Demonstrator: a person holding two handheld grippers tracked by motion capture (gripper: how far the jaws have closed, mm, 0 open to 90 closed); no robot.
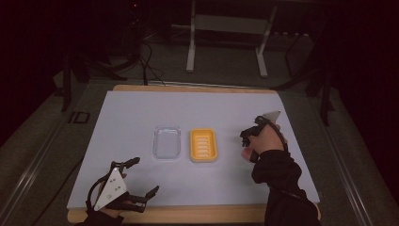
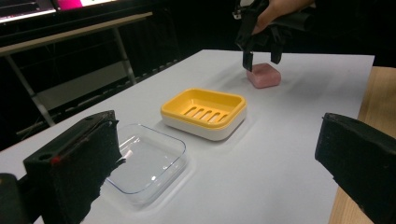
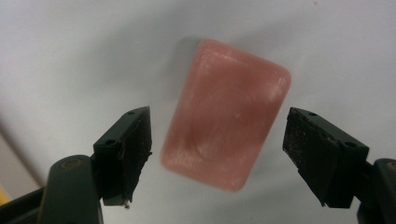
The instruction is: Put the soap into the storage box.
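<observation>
A pink bar of soap [image 3: 226, 114] lies flat on the white table, right of the yellow soap dish [image 1: 203, 145]. My right gripper [image 3: 217, 123] points down over it, open, with one jaw on each side of the bar and a gap on both sides. In the left gripper view the soap [image 2: 265, 74] sits just under the right gripper [image 2: 261, 55]. In the high view the right gripper [image 1: 245, 137] hovers right of the dish. My left gripper [image 1: 145, 176] rests open near the front left edge, holding nothing.
A clear plastic tray [image 1: 167, 141] lies beside the yellow dish on its left, also seen as the clear tray [image 2: 144, 161] close to my left jaw. The wooden table edge [image 1: 188, 214] runs along the front. Table legs and cables stand on the floor beyond.
</observation>
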